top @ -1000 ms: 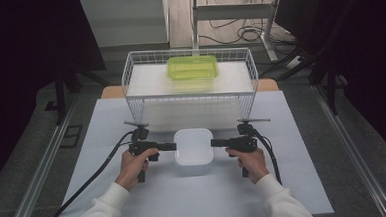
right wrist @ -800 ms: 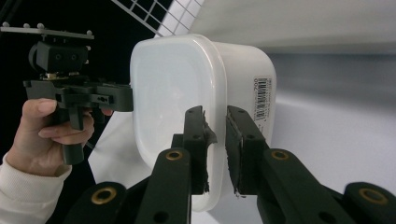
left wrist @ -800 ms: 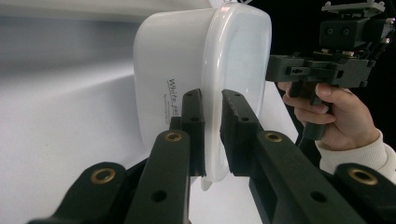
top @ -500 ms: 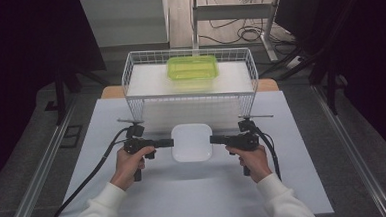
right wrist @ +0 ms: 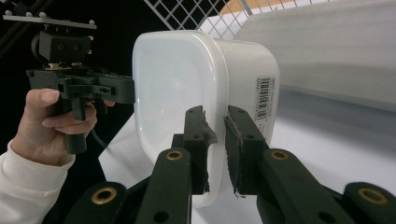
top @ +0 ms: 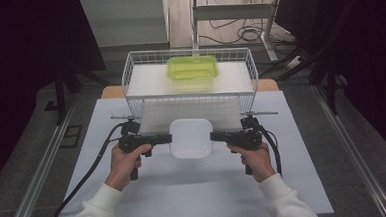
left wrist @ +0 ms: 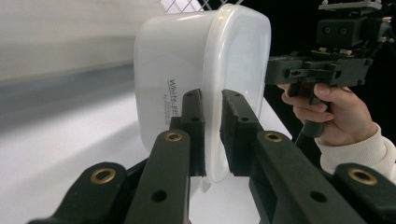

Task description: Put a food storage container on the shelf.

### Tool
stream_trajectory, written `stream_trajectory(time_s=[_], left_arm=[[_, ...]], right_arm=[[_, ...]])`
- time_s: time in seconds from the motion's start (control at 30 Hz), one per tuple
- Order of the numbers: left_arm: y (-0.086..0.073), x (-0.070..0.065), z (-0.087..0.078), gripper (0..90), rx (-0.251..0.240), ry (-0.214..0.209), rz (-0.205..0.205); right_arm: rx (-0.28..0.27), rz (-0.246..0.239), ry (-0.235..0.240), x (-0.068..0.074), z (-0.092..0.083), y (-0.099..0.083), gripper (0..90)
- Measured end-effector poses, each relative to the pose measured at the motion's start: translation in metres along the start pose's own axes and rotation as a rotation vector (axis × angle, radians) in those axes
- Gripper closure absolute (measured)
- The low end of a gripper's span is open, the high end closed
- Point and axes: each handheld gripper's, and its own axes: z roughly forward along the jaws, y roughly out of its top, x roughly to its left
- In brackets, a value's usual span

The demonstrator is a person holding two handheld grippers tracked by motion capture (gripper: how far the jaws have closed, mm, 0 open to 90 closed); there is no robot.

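Clamping opposite rims of the white container (top: 191,137), left gripper (top: 165,138) and right gripper (top: 216,136) fingers hide their contact edges; container contents cannot be determined.

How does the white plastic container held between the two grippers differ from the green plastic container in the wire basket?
The opaque white plastic container is clamped at opposite rims by the left gripper and right gripper, in front of the white wire basket. The translucent green plastic container rests ungripped inside that basket, farther back. Both are lidded rectangles with rounded corners.
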Motion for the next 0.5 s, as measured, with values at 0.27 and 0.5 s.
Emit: stream_trajectory(time_s=[0.27,0.5], left_arm=[[0.012,-0.014,-0.006,79.9,-0.023,0.006,0.036],[0.026,-0.026,-0.015,79.9,-0.047,0.006,0.053]], right_arm=[[-0.027,-0.025,0.004,0.010,-0.008,0.011,78.3],[-0.047,-0.046,0.014,0.020,-0.016,0.025,78.4]])
